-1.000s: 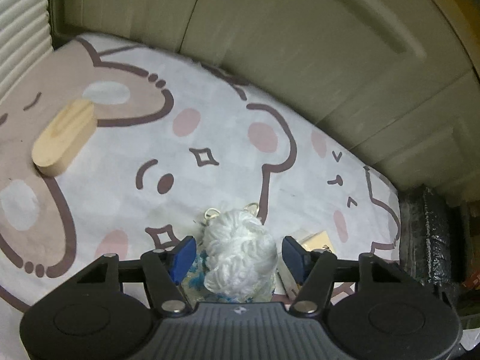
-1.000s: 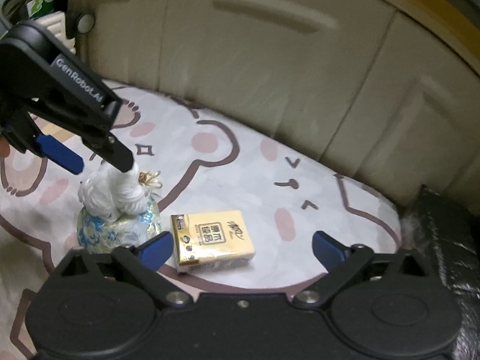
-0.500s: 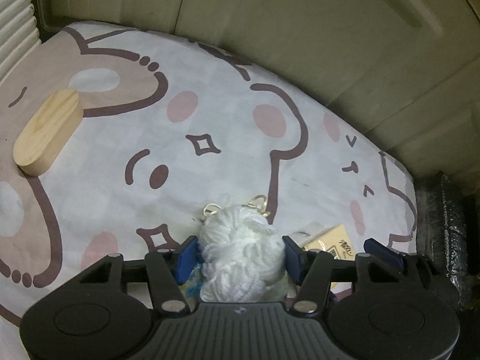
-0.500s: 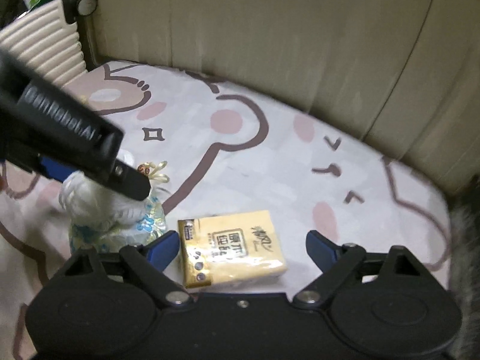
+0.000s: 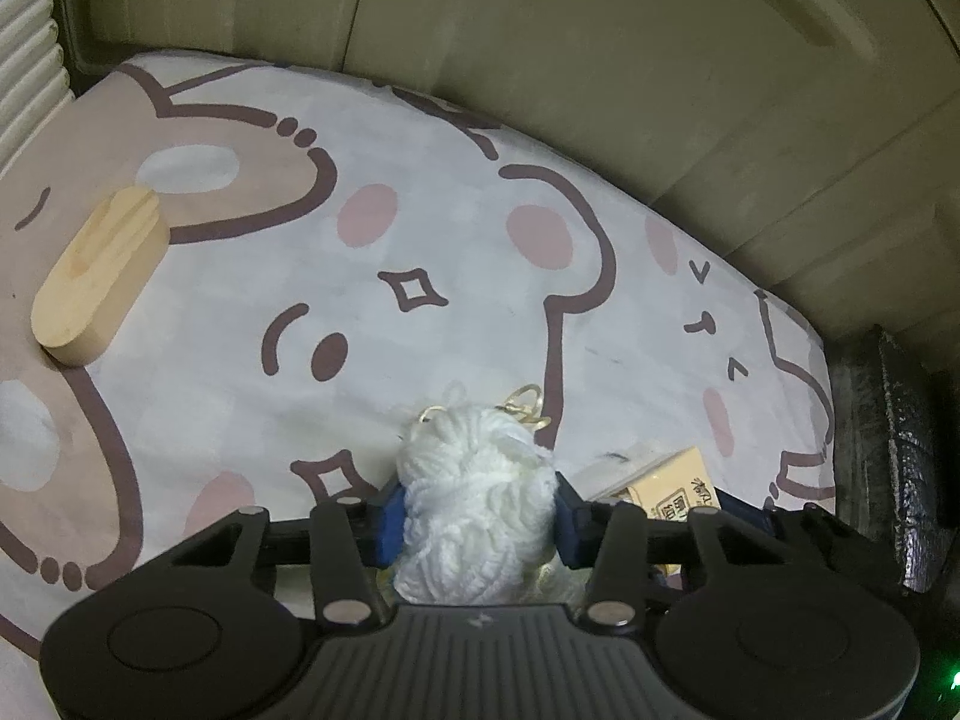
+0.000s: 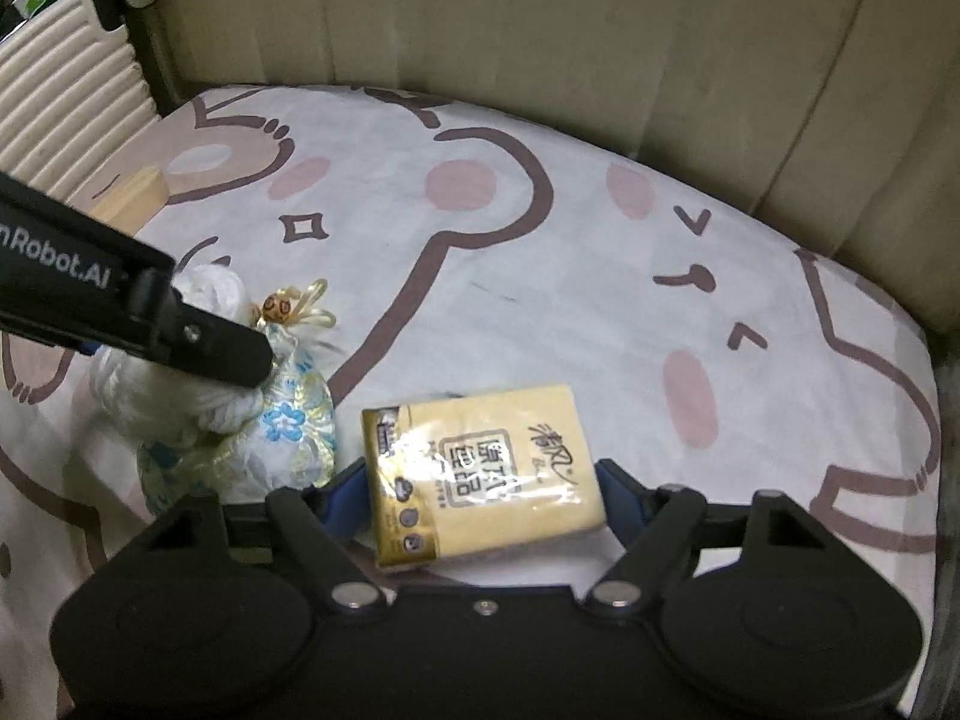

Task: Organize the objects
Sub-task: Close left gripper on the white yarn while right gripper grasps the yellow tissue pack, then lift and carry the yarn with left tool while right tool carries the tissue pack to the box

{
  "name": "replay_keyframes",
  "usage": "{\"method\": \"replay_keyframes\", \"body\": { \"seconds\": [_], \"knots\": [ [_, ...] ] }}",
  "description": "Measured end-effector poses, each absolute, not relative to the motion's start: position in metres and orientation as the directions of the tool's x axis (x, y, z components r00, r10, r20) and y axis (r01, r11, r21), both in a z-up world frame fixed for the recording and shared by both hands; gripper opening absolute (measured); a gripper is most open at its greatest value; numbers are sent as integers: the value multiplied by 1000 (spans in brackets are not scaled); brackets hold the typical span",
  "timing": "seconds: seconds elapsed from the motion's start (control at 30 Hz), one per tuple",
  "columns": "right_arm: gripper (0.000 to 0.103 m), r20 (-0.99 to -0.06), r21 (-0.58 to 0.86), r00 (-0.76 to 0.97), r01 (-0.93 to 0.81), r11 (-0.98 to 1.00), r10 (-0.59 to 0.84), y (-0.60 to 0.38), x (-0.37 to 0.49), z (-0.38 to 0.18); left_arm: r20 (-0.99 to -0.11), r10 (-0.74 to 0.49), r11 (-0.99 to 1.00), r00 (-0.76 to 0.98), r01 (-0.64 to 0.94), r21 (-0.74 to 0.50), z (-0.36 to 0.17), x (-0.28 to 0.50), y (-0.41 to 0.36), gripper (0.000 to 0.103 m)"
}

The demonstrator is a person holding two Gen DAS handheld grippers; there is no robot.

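Note:
A white yarn ball (image 5: 477, 492) sits between the blue pads of my left gripper (image 5: 477, 510), which is shut on it. It rests against a floral drawstring pouch (image 6: 282, 420) with a gold cord; the yarn also shows in the right wrist view (image 6: 180, 402) under the left gripper's finger. A yellow tissue pack (image 6: 480, 468) lies on the cartoon-print mat (image 6: 540, 276) between the pads of my right gripper (image 6: 480, 492), which have closed in against its sides. The pack's corner shows in the left wrist view (image 5: 678, 486).
A wooden oval block (image 5: 99, 282) lies at the mat's left side. Beige cushioned walls (image 5: 600, 60) curve round the back. A ribbed white panel (image 6: 60, 90) stands at the left, and a dark textured object (image 5: 900, 450) at the right edge.
My left gripper has closed on the yarn ball. My right gripper has moved forward around the tissue pack and narrowed onto it.

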State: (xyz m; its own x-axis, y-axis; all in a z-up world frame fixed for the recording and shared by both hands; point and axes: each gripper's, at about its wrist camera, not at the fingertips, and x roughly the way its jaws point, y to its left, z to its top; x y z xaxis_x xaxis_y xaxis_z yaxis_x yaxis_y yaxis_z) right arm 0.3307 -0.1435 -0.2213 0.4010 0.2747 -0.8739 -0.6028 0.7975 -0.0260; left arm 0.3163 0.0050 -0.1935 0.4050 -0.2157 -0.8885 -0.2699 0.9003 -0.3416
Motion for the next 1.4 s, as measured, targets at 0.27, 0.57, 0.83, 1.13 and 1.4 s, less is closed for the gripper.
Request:
{"method": "replay_keyframes", "body": {
  "seconds": [0.27, 0.57, 0.83, 1.13, 1.4],
  "knots": [
    [78, -854, 21, 441, -502, 865, 276, -158, 331, -205, -876, -174, 913, 449, -259, -314, -173, 306, 14, 47],
    [78, -818, 102, 491, -389, 916, 299, -177, 320, -167, -866, -116, 940, 487, -228, -254, -144, 286, 14, 47],
    [78, -803, 122, 520, -337, 934, 293, -192, 301, -140, -838, -59, 968, 543, -175, -181, -117, 262, 12, 48],
    [78, -777, 141, 563, -283, 949, 283, -211, 278, -111, -803, -6, 985, 595, -137, -108, -91, 241, 9, 48],
    [78, -754, 142, 592, -275, 951, 283, -221, 254, -90, -779, 29, 995, 626, -96, -40, -78, 223, -5, 48]
  ]
}}
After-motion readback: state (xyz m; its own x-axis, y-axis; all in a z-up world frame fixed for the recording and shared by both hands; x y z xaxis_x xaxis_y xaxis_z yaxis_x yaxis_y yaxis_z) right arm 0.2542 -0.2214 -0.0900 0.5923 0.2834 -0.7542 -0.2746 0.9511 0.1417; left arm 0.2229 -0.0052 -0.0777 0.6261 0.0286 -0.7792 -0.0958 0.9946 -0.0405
